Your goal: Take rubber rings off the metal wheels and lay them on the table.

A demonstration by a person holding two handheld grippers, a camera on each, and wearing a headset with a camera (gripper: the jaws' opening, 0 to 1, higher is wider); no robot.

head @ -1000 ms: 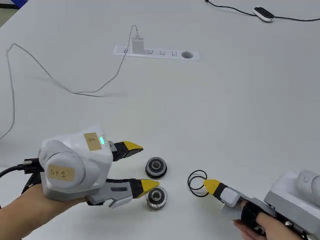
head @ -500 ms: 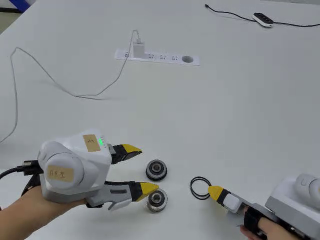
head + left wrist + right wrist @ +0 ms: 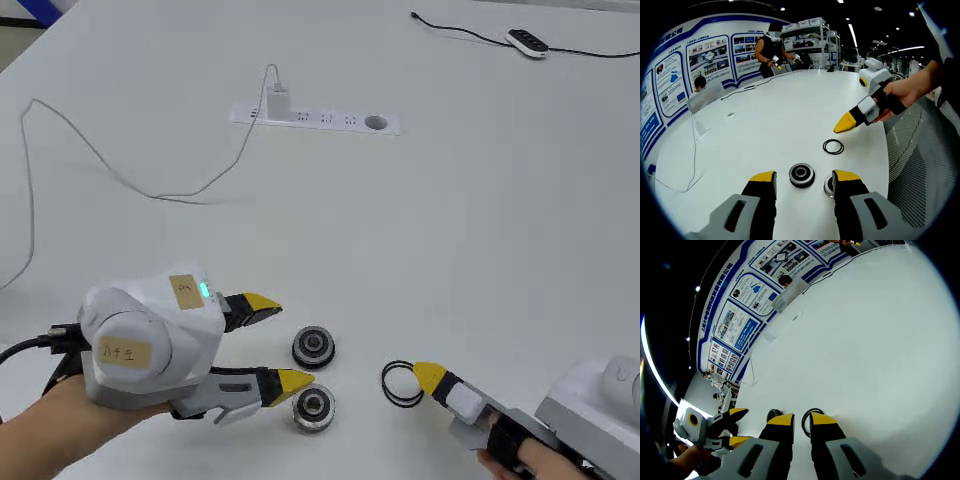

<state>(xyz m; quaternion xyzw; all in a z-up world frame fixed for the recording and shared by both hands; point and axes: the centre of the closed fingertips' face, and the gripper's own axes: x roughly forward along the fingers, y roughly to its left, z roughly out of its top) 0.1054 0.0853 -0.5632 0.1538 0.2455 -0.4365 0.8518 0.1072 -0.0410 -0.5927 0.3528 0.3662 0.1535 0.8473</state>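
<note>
Two small metal wheels lie on the white table [image 3: 480, 220]. The farther wheel [image 3: 313, 348] [image 3: 801, 175] wears a black rubber ring. The nearer wheel [image 3: 314, 408] [image 3: 828, 185] shows a silvery rim and sits partly behind one left jaw. My left gripper [image 3: 278, 342] [image 3: 804, 176] stands open just left of both wheels, touching neither. Two thin black rubber rings [image 3: 400, 383] [image 3: 833, 146] [image 3: 810, 421] lie overlapped on the table to the right of the wheels. My right gripper [image 3: 428, 376] [image 3: 845, 122] [image 3: 802, 421] is shut, holds nothing, and hovers at the rings' right edge.
A white power strip [image 3: 315, 117] with a charger [image 3: 277, 100] plugged in lies far back, and its cable [image 3: 100, 160] trails left across the table. A small remote [image 3: 527, 40] on a black cord lies at the far right. People [image 3: 771, 45] stand beyond the table.
My right gripper has eased slightly back to the right from the rubber rings. The left gripper and both wheels have stayed put; the head camera has shifted a little.
</note>
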